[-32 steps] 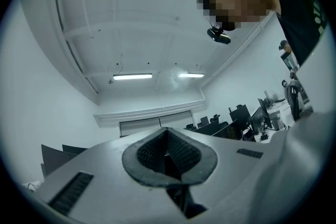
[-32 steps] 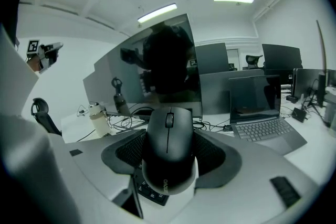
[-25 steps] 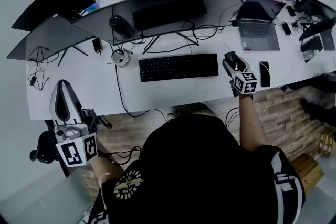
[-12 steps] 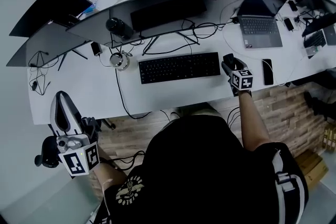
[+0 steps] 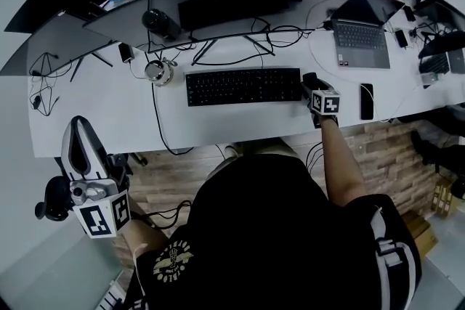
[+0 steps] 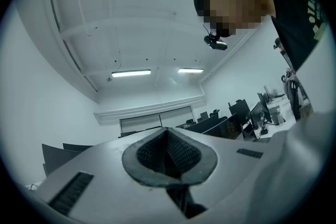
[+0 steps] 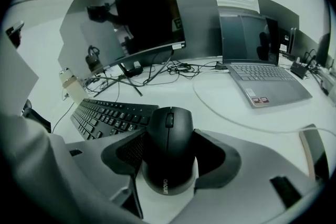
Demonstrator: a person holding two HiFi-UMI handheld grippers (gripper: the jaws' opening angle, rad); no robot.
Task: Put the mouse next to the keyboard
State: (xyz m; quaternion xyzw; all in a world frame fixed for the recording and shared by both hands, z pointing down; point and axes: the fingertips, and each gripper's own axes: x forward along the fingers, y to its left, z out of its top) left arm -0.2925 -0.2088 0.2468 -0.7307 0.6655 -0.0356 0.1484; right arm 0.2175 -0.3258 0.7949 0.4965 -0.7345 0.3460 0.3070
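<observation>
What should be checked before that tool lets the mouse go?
1. Mouse gripped between the right tool's jaws: ok.
2. Mouse close to the keyboard's right end: ok.
3. Mouse resting on the desk: cannot tell.
4. Spot beside the keyboard free of cables; phone lies farther right: ok.
5. Left tool shut, empty, held away from the desk: ok.
</observation>
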